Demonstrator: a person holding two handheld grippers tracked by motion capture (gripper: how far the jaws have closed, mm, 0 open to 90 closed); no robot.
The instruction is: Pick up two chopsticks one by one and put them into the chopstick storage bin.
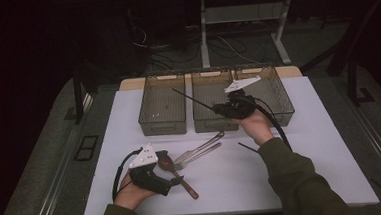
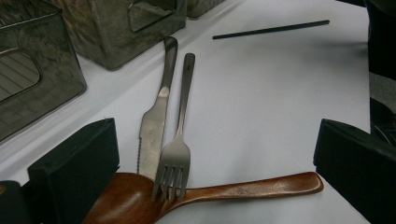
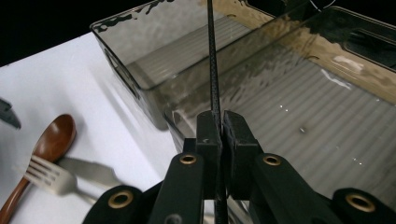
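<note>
Chopstick (image 3: 213,70) clamped in the right gripper (image 3: 221,122) pokes out over the middle bin (image 1: 214,111) on the white table (image 1: 282,172), dark room and desk legs (image 1: 204,31) behind, while the left gripper (image 1: 175,181), jaws apart, sits at the wooden spoon (image 2: 224,191).

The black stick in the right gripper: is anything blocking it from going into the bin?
Nothing visible. The right gripper holds the black stick above the open-topped middle bin, and that bin looks empty.
</note>
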